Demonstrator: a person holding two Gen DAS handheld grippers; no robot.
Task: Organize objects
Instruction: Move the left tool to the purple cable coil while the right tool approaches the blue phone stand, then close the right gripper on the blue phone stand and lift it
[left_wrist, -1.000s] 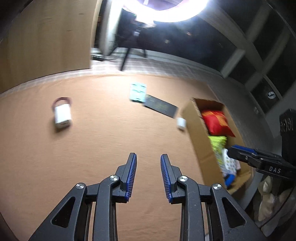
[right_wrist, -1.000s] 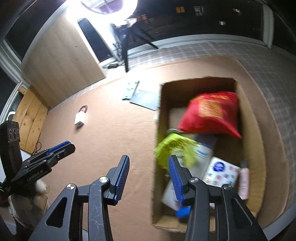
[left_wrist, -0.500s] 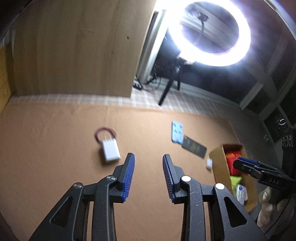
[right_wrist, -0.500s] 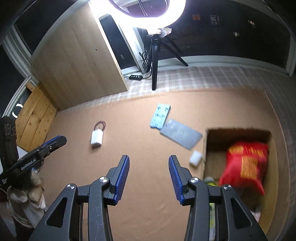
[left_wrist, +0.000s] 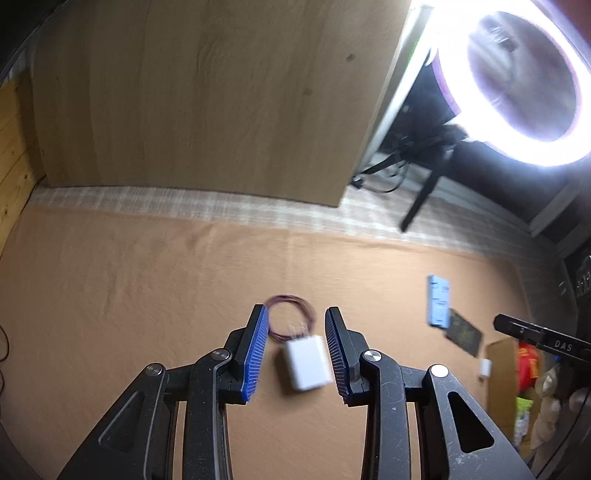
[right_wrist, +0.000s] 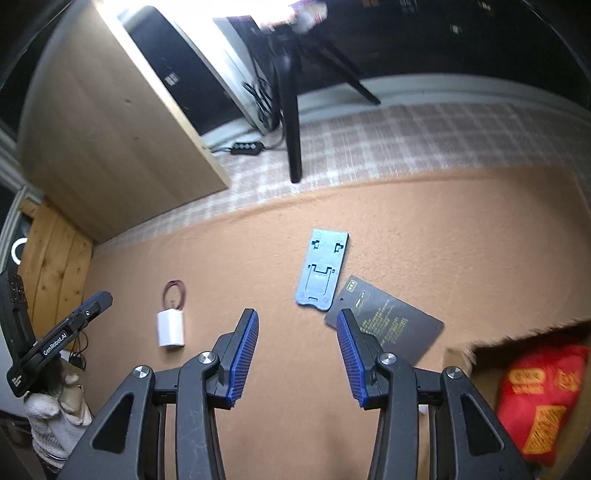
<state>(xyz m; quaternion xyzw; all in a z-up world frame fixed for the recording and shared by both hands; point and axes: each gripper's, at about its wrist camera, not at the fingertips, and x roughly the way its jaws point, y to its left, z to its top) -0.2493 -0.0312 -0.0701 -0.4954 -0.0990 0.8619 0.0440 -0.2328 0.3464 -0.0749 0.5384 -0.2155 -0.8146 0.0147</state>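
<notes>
white charger (left_wrist: 308, 363) sat between your left tongs (left_wrist: 293, 349), open and empty like the right tongs (right_wrist: 295, 354); you needed to descend squarely, avoiding its cord (left_wrist: 291, 317).

Glaring ring light (left_wrist: 517, 85) upper right, dim room, motion blur, fisheye-bent edges.

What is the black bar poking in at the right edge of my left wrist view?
Observer: That is the right gripper. Its jaws stand open with nothing between them.
Operator: And the pale blue slab past the white charger?
Observer: It is a flat blue plate with cut-out slots in it.
Operator: What holds the left gripper?
Observer: The left hand, in a white knit glove.
</notes>
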